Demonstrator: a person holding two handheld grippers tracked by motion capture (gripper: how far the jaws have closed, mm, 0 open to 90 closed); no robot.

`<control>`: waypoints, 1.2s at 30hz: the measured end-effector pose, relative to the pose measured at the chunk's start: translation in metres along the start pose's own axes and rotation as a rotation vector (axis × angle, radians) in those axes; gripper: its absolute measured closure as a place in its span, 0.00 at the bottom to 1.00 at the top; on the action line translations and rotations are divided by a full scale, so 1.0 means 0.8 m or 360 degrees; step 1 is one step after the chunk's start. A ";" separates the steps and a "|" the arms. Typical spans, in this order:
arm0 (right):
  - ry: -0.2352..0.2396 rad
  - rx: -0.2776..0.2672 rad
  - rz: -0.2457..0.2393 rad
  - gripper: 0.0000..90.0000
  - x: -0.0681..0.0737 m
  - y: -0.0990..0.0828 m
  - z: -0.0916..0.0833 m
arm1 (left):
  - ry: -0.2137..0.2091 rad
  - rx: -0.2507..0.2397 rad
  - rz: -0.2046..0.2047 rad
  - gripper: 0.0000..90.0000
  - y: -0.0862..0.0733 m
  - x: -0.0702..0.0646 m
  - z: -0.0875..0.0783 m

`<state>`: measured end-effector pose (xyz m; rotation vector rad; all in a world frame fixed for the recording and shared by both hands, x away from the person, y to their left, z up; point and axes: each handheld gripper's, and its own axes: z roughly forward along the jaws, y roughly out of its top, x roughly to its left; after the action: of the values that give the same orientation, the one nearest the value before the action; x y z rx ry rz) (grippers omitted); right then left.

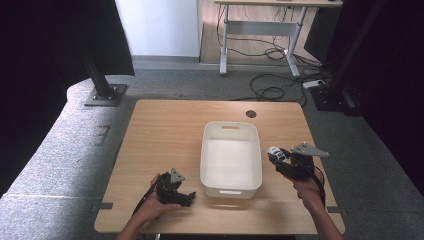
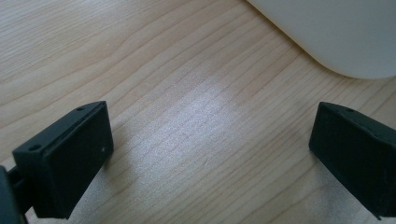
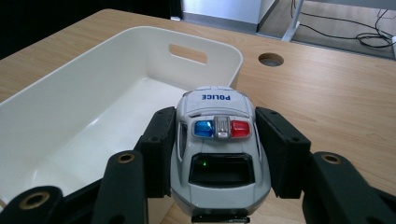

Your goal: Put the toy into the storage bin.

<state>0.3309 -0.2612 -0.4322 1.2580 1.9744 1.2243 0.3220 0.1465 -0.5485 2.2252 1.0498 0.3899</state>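
A lab: dark curtains (image 1: 60, 35), rig posts (image 1: 97, 70), trailing floor cables (image 1: 272, 90).

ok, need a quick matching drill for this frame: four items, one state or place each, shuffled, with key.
Items:
1. toy police car
2. white bin
3. left tool
4. round hole

States or places:
A. open, low over bare wood beside the bin's near corner
B. in the tabletop beyond the bin's far end
C. clamped in the right tool, by the bin's rim
D. mid-table, nothing inside

Pairs: 1-C, 2-D, 3-A, 4-B
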 end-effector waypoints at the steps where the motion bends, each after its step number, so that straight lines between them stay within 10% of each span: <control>1: 0.0004 -0.0001 0.0000 0.56 0.001 0.000 0.000 | 0.0000 0.0000 0.0000 0.00 0.000 0.000 0.000; 36: 0.0072 -0.0020 -0.0053 0.56 0.036 0.012 0.005 | 0.0001 0.0000 0.0002 0.00 0.000 0.000 0.000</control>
<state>0.3256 -0.2322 -0.4238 1.1966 2.0087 1.2574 0.3220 0.1465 -0.5486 2.2260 1.0492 0.3913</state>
